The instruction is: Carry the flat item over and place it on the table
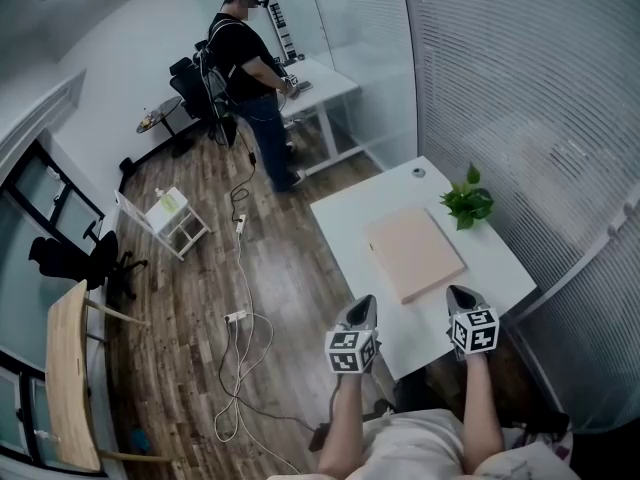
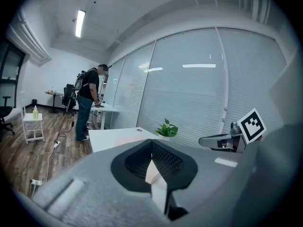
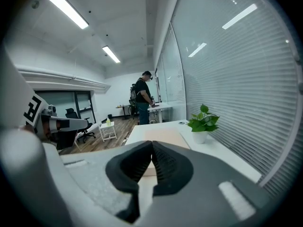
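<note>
A: Head view?
B: My left gripper (image 1: 364,306) and right gripper (image 1: 458,293) sit at the table's (image 1: 345,218) near edge. The flat board (image 1: 415,253) lies on it.
A: Left gripper view?
B: Jaws pressed together, empty.
A: Right gripper view?
B: Pressed together too, with the board (image 3: 161,136) ahead.

No words, brands or numbers are legible. Black-and-white square markers (image 1: 351,351) sit on the left gripper (image 1: 363,303) and right gripper (image 1: 459,292).

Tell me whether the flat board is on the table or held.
On the table: the board lies flat there; left tongs and right tongs are shut, empty.
</note>
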`<act>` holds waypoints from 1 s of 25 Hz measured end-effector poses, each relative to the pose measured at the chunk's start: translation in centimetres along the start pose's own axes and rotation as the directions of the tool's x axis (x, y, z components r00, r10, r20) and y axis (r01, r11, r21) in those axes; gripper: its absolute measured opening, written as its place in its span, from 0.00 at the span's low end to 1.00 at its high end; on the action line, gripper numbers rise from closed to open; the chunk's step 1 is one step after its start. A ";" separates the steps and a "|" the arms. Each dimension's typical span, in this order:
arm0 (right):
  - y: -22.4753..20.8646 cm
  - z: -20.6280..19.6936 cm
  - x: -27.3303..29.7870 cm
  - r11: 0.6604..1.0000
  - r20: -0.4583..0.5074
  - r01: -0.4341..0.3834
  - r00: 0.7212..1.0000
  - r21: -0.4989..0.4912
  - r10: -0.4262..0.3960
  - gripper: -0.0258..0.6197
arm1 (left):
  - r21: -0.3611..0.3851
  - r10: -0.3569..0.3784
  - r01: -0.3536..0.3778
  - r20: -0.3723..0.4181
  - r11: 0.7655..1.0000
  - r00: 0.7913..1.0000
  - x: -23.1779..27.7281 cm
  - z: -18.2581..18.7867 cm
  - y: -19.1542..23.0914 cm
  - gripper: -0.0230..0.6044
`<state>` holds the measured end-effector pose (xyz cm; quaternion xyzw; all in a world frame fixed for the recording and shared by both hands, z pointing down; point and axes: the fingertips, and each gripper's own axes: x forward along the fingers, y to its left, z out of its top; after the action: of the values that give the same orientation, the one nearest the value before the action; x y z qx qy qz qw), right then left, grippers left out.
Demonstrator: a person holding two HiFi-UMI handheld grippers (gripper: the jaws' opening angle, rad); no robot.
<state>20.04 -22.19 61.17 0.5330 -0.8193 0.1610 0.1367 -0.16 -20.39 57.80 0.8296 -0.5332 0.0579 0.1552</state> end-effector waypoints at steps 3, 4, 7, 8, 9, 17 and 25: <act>0.2 0.1 -0.3 1.000 -0.003 -0.001 1.000 0.001 0.001 0.04 | -0.003 0.003 -0.003 -0.011 1.000 1.000 -0.4 0.0 0.1 0.05; 0.3 0.2 -0.3 1.000 -0.002 -0.003 1.000 0.001 0.003 0.04 | 0.000 0.010 -0.010 -0.019 1.000 1.000 -0.4 -0.1 0.3 0.05; 0.4 0.3 -0.3 1.000 0.009 -0.015 1.000 0.009 0.014 0.04 | 0.015 0.036 -0.036 -0.032 0.999 0.999 -0.5 -0.3 0.6 0.05; 0.4 0.4 -0.2 1.000 0.013 -0.018 1.000 0.015 0.018 0.04 | 0.016 0.040 -0.040 -0.030 0.999 0.999 -0.5 -0.2 0.7 0.05; 0.5 0.5 -0.2 1.000 0.016 -0.021 1.000 0.020 0.021 0.04 | 0.016 0.043 -0.042 -0.026 0.999 0.999 -0.6 -0.2 0.7 0.05; 0.7 -0.2 0.2 0.999 0.011 -0.030 0.999 0.020 0.030 0.04 | 0.006 0.037 -0.037 -0.021 0.999 0.999 -0.4 -0.3 0.8 0.05; 0.3 -0.3 0.4 0.999 0.002 -0.031 1.000 0.016 0.031 0.04 | 0.036 0.026 -0.024 -0.049 0.999 0.998 0.0 -0.6 0.5 0.05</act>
<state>19.58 -22.27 61.59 0.5215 -0.8263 0.1691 0.1290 -0.59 -20.39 58.44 0.8239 -0.5383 0.0897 0.1529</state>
